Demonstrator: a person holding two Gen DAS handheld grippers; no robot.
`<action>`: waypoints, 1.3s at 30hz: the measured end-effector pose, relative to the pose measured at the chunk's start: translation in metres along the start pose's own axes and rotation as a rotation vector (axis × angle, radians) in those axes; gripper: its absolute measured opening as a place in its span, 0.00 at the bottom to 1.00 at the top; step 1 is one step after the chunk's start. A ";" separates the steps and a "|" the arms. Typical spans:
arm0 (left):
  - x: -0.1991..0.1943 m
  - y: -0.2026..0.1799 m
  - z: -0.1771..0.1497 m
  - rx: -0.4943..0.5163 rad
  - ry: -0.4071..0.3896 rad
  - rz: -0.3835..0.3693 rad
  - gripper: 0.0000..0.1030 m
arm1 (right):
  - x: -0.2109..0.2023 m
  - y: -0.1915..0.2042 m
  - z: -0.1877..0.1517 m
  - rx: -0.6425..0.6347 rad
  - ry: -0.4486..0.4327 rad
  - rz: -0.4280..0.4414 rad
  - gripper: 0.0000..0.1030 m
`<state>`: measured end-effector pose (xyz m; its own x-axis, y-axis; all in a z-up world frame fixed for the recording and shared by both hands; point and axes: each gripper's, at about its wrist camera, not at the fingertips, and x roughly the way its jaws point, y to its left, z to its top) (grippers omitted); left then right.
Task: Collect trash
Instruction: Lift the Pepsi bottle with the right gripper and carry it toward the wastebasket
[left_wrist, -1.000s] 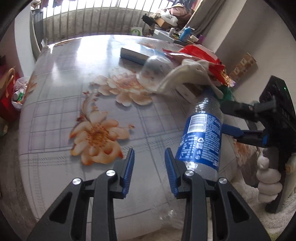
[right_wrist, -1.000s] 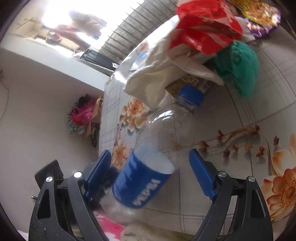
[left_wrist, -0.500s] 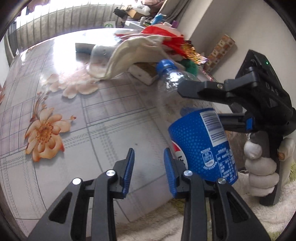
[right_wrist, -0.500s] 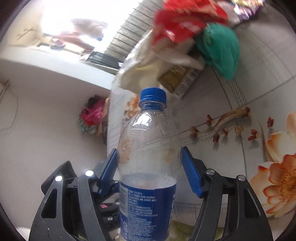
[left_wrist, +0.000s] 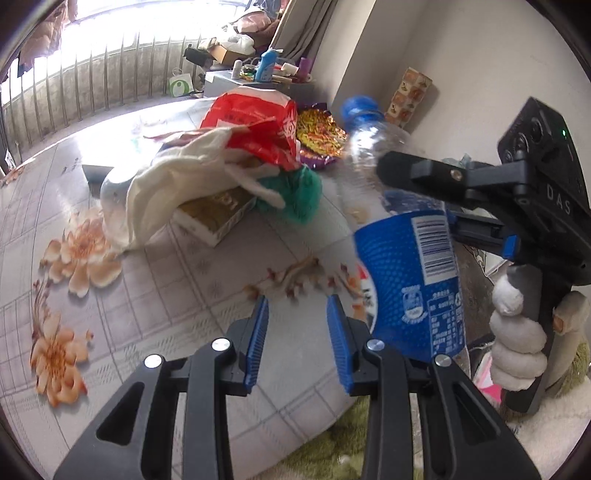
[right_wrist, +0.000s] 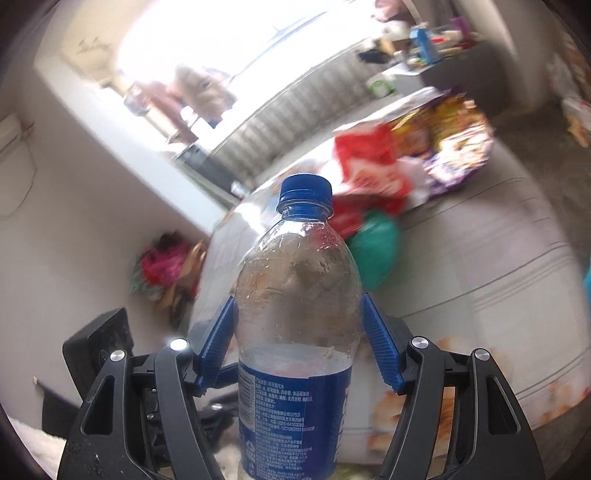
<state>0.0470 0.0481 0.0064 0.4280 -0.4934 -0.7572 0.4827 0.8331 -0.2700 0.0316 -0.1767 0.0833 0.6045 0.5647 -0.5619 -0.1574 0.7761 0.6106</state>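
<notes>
The right tool (right_wrist: 299, 347) clamps the bottle (right_wrist: 295, 332) upright — cap up, clear of the tabletop (left_wrist: 155, 295); the left tool (left_wrist: 297, 343), nearer it, stands empty and apart.

The right gripper (right_wrist: 299, 343) has just been closing — its blue pads now press both sides of the plastic bottle (right_wrist: 295, 332), which a second ago lay slanted and loose between wide jaws. The bottle now stands upright, cap at 12 o'clock, lifted off the table (left_wrist: 184, 288). In the left view the trash pile (left_wrist: 221, 173) sits nearer the centre.
</notes>
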 end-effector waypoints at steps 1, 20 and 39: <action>0.004 0.001 0.005 -0.014 -0.006 0.000 0.30 | -0.005 -0.014 0.008 0.029 -0.015 -0.021 0.62; -0.009 0.066 0.032 -0.166 -0.195 0.253 0.32 | 0.059 -0.035 0.012 0.048 0.035 -0.266 0.84; 0.015 0.083 0.038 -0.105 -0.187 0.296 0.38 | 0.051 -0.044 -0.009 0.192 0.182 -0.166 0.84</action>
<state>0.1225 0.1003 -0.0049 0.6748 -0.2564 -0.6921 0.2404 0.9629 -0.1224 0.0621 -0.1797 0.0230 0.4571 0.4890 -0.7429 0.0929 0.8045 0.5866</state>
